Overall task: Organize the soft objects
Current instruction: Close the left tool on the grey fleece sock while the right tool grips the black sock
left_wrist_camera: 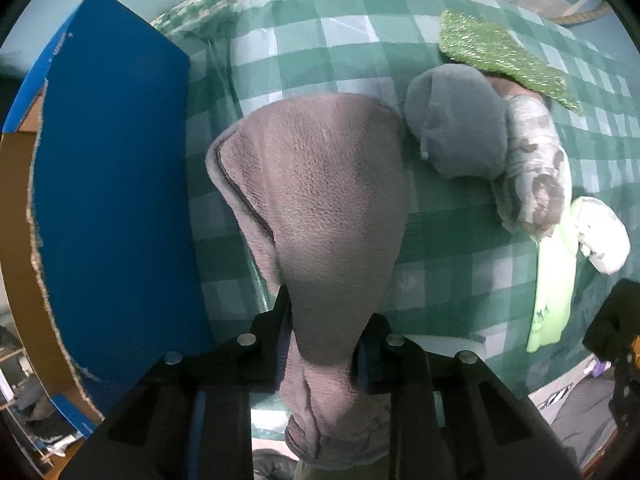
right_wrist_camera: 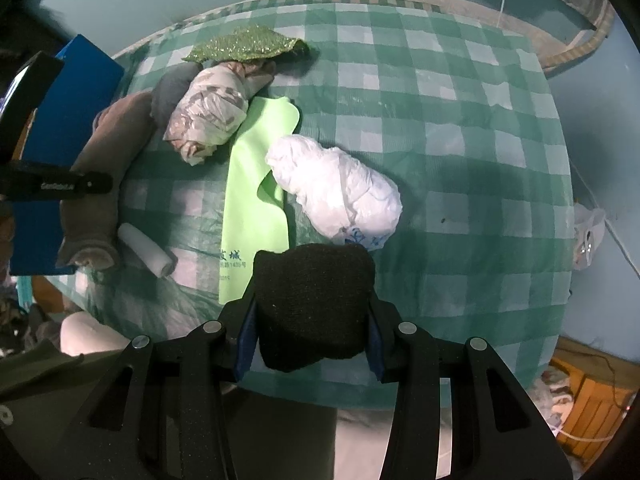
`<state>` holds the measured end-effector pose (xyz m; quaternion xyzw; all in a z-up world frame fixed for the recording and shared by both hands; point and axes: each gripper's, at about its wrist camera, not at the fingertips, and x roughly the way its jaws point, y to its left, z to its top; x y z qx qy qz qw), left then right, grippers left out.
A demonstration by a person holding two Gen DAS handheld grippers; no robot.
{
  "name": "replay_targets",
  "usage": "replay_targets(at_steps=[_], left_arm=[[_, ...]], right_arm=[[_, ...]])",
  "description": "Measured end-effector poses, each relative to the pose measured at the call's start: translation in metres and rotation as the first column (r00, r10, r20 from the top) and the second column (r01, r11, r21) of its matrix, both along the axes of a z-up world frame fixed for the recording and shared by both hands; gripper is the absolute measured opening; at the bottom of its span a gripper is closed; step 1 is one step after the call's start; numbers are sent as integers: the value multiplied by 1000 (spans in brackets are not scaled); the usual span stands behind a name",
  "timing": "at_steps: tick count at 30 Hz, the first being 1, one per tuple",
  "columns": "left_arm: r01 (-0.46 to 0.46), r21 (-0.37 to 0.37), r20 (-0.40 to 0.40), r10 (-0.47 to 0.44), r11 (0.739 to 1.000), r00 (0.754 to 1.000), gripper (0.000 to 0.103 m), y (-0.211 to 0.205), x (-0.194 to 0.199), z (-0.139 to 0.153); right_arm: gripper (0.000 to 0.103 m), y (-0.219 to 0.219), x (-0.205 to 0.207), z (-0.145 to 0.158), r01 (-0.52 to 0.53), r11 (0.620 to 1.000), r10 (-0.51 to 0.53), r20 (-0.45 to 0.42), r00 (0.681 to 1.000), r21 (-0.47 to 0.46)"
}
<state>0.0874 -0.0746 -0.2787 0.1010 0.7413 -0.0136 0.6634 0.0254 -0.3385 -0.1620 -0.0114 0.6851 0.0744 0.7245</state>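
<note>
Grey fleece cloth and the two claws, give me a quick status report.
Left claw shut on grey fleece cloth. Right claw shut on black knit piece. Blue box beside cloth, nothing between.

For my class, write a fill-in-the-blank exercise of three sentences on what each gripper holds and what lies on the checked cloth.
1. The left gripper is shut on a brown ____ cloth.
2. The right gripper is shut on a ____ sponge-like block.
3. The white plastic bundle lies partly on a light ____ sheet.

Missing words: fleece; black; green
</note>
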Motion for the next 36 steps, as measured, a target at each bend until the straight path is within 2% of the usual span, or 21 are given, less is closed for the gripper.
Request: replay_targets(at_steps=[7, 11, 12, 15, 18, 30, 36], left_arm=[[30, -16, 22, -29, 999, 999, 27, 3, -8, 24], [78, -17, 46, -77, 997, 996, 27, -2, -12, 40], [86, -12, 55, -85, 996, 995, 27, -10, -24, 46], [106, -17, 76, -104, 994, 992, 27, -22, -27, 58], [120, -25, 97, -117, 992, 988, 27, -20, -37, 63], [195, 3, 198, -192, 981, 961, 27, -13, -63, 111], [226, -7, 225, -219, 974, 949, 27, -10, -69, 125]], right_arm=[[43, -3, 3, 15, 0, 1000, 0, 20, 1000, 8], [43, -2, 9, 23, 4, 1000, -4, 34, 999, 5], [43, -1, 10, 25, 3, 1000, -4, 36, 999, 5], [43, 1, 15, 32, -2, 1000, 2, 45, 999, 2], [43, 4, 19, 38, -4, 1000, 4, 50, 999, -2], [43, 22, 37, 74, -38, 999, 37, 90, 995, 3], [43, 34, 48, 91, -65, 998, 63, 109, 992, 16]])
